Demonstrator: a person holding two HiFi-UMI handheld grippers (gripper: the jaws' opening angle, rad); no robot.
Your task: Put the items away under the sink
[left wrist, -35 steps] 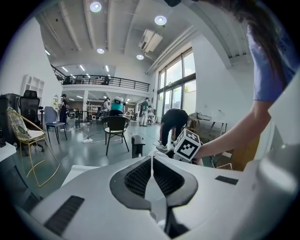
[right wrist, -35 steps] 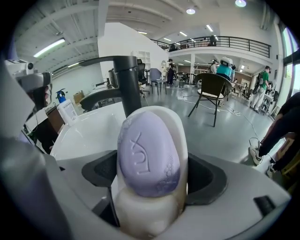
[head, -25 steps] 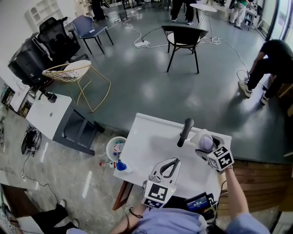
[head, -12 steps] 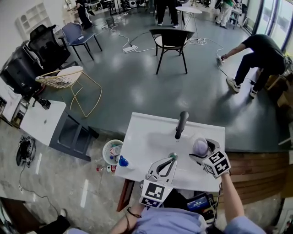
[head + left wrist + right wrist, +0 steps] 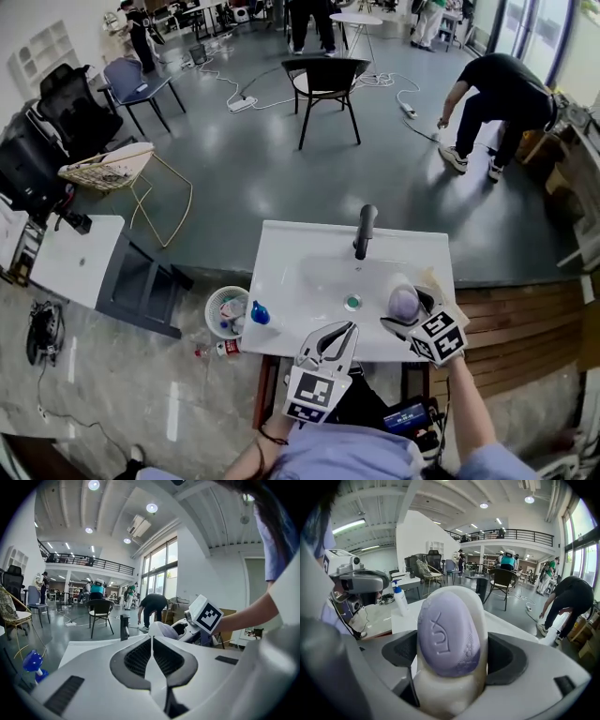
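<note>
Our right gripper (image 5: 452, 653) has its jaws clamped on the white soap dish (image 5: 440, 693), with the purple soap (image 5: 447, 634) sitting on top, over the sink (image 5: 300, 281) at its right side. The left gripper (image 5: 151, 638) has its jaws pressed together, empty. Tilt that dish on the way down and the bar could slide off!

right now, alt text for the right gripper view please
The right tool grips a white soap dish carrying a purple soap bar stamped LUX, filling the centre. Behind are a white countertop, a blue-topped pump bottle at left and a person bending at right.
</note>
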